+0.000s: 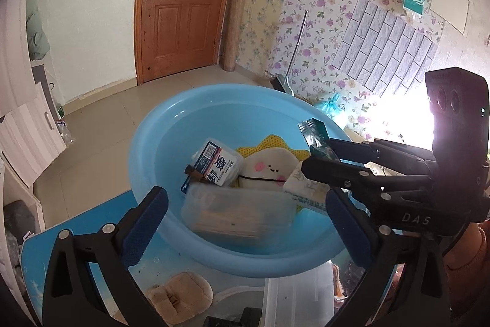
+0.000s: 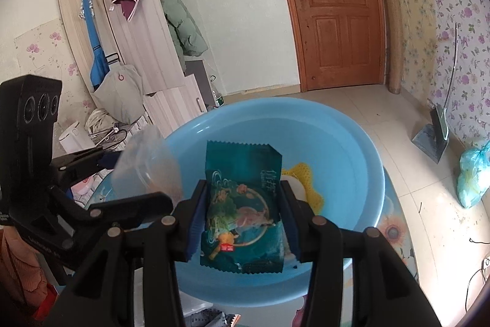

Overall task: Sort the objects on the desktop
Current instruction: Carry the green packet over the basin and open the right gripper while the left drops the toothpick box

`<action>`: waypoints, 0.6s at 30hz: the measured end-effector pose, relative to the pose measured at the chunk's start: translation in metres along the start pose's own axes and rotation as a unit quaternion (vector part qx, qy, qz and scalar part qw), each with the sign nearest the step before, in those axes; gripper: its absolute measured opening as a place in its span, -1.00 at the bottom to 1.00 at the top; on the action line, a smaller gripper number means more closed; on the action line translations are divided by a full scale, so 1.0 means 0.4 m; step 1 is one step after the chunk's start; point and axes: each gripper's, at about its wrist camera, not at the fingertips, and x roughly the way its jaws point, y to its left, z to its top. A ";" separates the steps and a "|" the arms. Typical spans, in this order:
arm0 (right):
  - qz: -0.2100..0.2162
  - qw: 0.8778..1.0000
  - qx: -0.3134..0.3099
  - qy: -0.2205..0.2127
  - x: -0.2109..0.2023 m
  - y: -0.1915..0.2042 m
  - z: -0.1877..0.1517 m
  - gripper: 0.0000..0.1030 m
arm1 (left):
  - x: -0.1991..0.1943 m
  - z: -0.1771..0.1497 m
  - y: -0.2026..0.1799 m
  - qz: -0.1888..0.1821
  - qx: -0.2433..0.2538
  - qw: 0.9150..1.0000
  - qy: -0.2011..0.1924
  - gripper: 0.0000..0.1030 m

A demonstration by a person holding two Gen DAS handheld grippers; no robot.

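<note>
Your right gripper (image 2: 243, 222) is clamped on the teal snack packet (image 2: 242, 210), pinching it across its width, and holds it above the blue basin (image 2: 352, 143). Your left gripper (image 1: 248, 213) stands spread wide with nothing between its fingers (image 1: 144, 222), hovering at the near rim of the basin.

Handling: judge the packet as light, thin foil, soft and slippery. It will crumple under squeeze and may slide if grip is slack. Hold it mid-body, as now; avoid the serrated end seals, which give little to hold. It should drop freely once you let go.

The basin sits on the desk (image 1: 39, 247) and already holds a clear lidded box (image 1: 235, 216), a small labelled plastic box (image 1: 217, 164), a white face-printed plush (image 1: 269, 167) on a yellow mesh pad (image 1: 269, 143), and a white packet (image 1: 303, 183). A tan plush item (image 1: 180, 293) lies on the desk outside the basin, near your left gripper.

Markings: the right gripper body reads "DAS" in the left wrist view. The small box carries large Chinese characters on a blue-and-white label. The teal packet also bears Chinese characters near its upper right, but they are probably too small to read reliably.
</note>
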 end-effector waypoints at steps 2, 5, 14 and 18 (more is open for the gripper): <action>-0.008 1.000 0.002 0.005 0.003 -0.001 0.000 -0.07 | -0.011 -0.005 -0.005 0.003 0.004 1.000 -0.002 1.00; -0.013 1.000 0.007 0.008 0.000 0.001 -0.004 -0.02 | -0.031 -0.015 -0.006 0.008 0.002 1.000 -0.006 1.00; -0.023 1.000 0.009 0.014 -0.037 0.022 -0.028 0.11 | -0.104 -0.087 -0.008 0.019 -0.012 1.000 -0.006 1.00; -0.027 0.999 0.008 0.015 -0.061 0.042 -0.045 0.11 | -0.141 -0.132 -0.011 0.023 -0.016 1.000 -0.006 1.00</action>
